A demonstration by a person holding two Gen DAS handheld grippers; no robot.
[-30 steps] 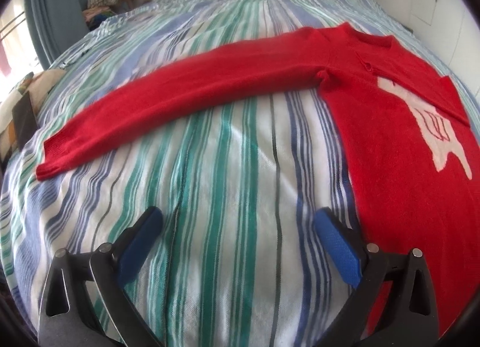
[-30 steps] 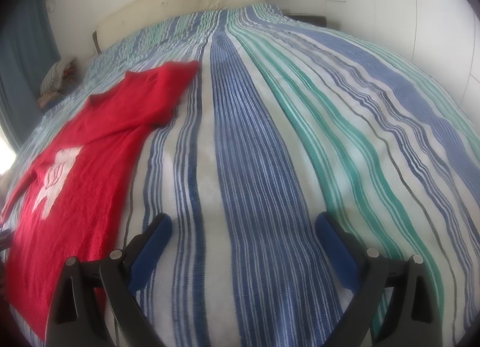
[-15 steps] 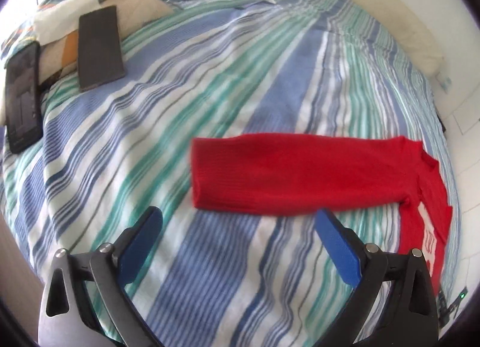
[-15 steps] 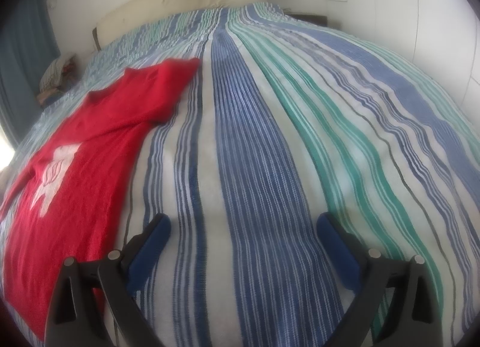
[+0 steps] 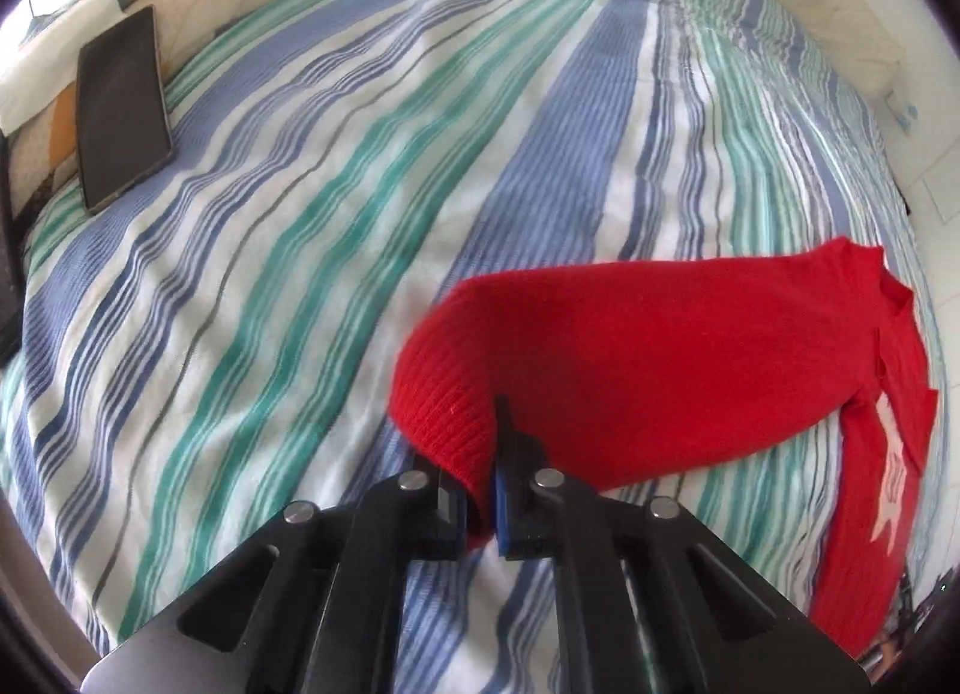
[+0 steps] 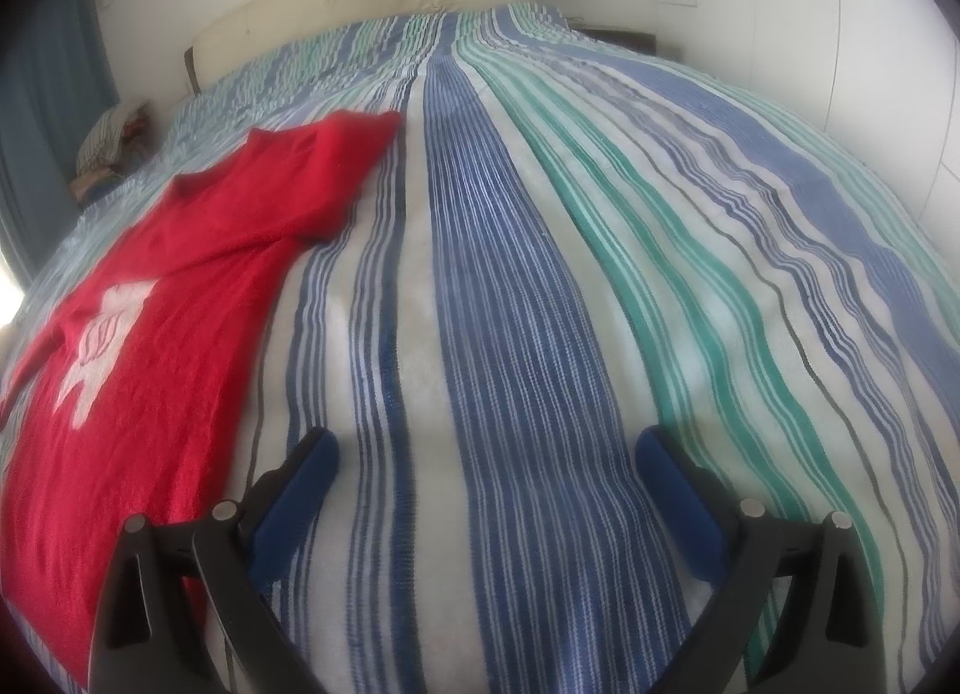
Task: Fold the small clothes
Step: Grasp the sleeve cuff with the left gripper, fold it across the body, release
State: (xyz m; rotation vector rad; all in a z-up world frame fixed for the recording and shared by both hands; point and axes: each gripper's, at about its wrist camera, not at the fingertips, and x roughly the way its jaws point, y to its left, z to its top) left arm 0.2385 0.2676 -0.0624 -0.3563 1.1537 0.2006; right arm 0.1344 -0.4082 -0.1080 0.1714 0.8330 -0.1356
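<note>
Red sweater (image 5: 690, 346) cuff pinched in steeply down-tilted left gripper (image 5: 480, 505).

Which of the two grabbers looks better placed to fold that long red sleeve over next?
The left. The left gripper is shut on the cuff of the red sweater, sleeve ready to carry. The right gripper hangs open over bare striped bedspread, beside the sweater's body.

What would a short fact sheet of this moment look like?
garment: red sweater with a white motif, lying flat on the bed
surface: striped bedspread
left tongs: shut on the sweater's sleeve cuff
right tongs: open, over bare bedspread, holding nothing
other item: dark phone near the bed's edge
</note>
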